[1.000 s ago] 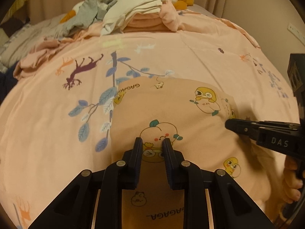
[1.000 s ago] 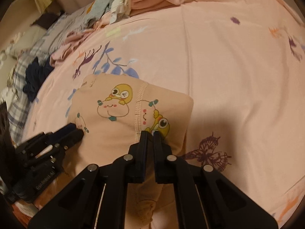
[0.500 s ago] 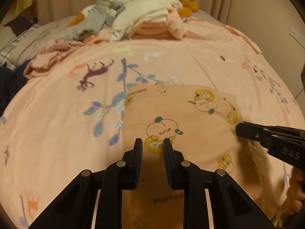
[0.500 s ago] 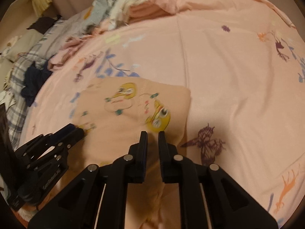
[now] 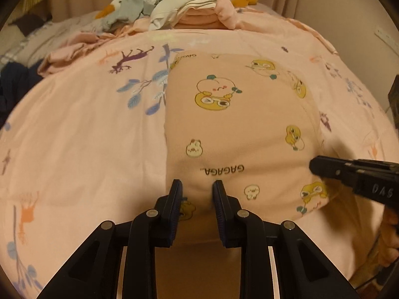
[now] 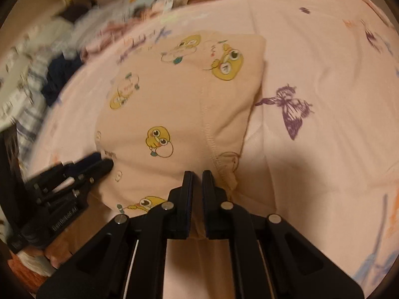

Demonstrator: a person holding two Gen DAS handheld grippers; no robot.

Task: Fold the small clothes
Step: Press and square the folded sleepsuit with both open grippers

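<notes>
A small peach garment (image 5: pixel 239 129) printed with yellow ducks and "GAGAGA" lies on the pink bedsheet (image 5: pixel 82 139); it also shows in the right wrist view (image 6: pixel 179 104). My left gripper (image 5: pixel 197 186) holds the garment's near edge, with cloth bunched between its slightly parted fingers. My right gripper (image 6: pixel 197 177) is nearly closed on the near edge by a stitched seam. Each gripper shows in the other's view, the right one (image 5: pixel 349 174) at the garment's right side and the left one (image 6: pixel 74 174) at its left side.
A pile of folded and loose clothes (image 5: pixel 189 12) sits at the far end of the bed. Rumpled pink cloth (image 5: pixel 72 49) and dark fabric (image 5: pixel 12 84) lie at the far left. A wall with a socket (image 5: pixel 384 37) is at the right.
Both grippers have moved forward and down over the garment, carrying its near edge; it now lies larger and closer in both views, with a folded lower portion showing the "GAGAGA" print.
</notes>
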